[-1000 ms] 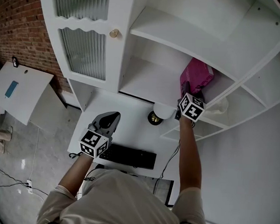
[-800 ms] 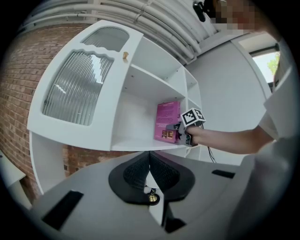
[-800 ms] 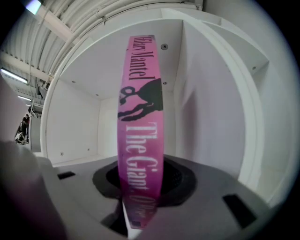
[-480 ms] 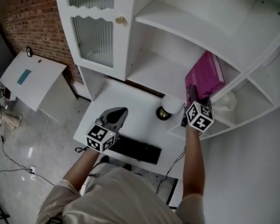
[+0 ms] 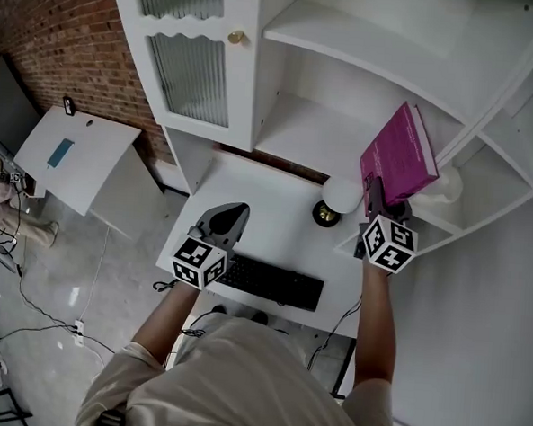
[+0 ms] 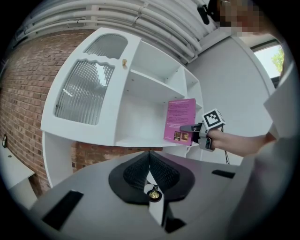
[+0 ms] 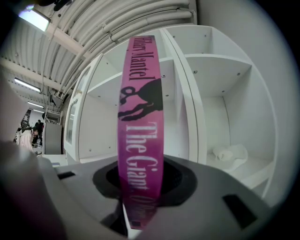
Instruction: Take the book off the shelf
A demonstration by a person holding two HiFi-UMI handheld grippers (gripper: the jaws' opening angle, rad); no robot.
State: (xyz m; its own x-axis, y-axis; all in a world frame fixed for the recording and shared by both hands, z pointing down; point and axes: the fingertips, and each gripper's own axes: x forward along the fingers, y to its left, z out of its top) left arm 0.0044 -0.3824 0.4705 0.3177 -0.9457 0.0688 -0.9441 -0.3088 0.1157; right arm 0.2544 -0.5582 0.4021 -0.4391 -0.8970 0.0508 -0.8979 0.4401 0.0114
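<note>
- The book [image 5: 398,157], magenta, is held upright at the open front of the white shelf unit [image 5: 316,134], above the right end of the desk [image 5: 266,218]. Whether its bottom edge touches the shelf board cannot be told.
- The right gripper [image 5: 378,196] is clamped on the book near the bottom of the spine. In the right gripper view the spine [image 7: 140,131] stands between the jaws, which are set fairly wide to take its thickness.
- The left gripper [image 5: 229,217] is held low over the desk near the keyboard [image 5: 271,283], jaws together with nothing in them.
- Handling is judged as follows: a thick, stiff volume of moderate weight that will not flex under the pads.
- The cover looks smooth, so slipping is possible.
- With the grip low, most of the weight sits above the jaws and the book may tip. A hold nearer mid-spine would be steadier.
</note>
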